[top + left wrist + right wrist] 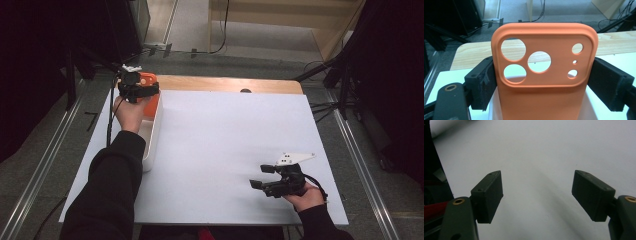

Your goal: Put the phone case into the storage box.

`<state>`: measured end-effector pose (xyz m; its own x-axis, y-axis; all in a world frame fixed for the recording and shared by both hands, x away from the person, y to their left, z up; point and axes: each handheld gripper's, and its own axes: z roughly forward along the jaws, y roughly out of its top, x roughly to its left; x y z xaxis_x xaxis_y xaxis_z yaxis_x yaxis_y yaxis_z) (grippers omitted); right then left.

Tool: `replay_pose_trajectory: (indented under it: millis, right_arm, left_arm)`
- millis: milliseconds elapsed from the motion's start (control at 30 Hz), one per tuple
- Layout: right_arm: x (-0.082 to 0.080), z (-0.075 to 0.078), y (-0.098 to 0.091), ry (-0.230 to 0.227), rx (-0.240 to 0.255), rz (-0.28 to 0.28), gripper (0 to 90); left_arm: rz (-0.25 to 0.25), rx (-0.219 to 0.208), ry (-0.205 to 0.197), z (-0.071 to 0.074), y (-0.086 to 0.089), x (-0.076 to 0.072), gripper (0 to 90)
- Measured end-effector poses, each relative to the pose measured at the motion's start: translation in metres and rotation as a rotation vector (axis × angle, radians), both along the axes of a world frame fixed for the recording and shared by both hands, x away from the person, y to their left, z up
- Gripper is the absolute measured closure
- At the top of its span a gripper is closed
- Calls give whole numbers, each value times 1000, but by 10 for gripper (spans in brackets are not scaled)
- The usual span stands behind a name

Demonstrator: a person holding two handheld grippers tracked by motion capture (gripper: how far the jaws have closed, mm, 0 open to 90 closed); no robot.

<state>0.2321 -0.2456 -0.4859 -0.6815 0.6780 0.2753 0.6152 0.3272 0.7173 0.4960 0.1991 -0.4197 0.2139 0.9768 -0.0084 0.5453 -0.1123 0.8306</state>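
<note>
We hold the case (544, 75) upright in our left gripper (136, 89) above the far-left bin (152, 135), right gripper (265, 176) wide, empty.

White table sheet (225, 150): broad bare stretch between both hands, passable anywhere. White bin (152, 135) along the sheet's left edge walls off that side; the orange phone case (544, 75), clamped in the left gripper (137, 90), stands above its far end. Right gripper (265, 176) sits near the front right corner, jaws apart, bare sheet between them.
</note>
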Motion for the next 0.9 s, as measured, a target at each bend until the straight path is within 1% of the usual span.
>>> replay_pose_trajectory:
  millis: [167,333,467,567,633,800,900]
  right_arm:
    - [0,0,0,-1,1,0,238]
    - [0,0,0,1,1,3,238]
    - [0,1,1,-5,6,1,237]
    - [0,1,1,-5,4,2,238]
    - [0,1,1,-6,5,2,237]
    - [0,1,1,-6,6,3,238]
    - [0,0,1,-4,7,5,237]
  left_arm:
    - [-9,2,3,-1,-1,0,152]
    - [-19,-2,17,-3,-2,1,151]
    - [-24,13,24,-4,-4,1,151]
    - [-24,14,31,-6,-4,1,150]
    - [-17,24,31,-6,-5,1,150]
    - [-22,21,35,-7,-6,2,149]
    - [-26,17,47,-9,-6,3,148]
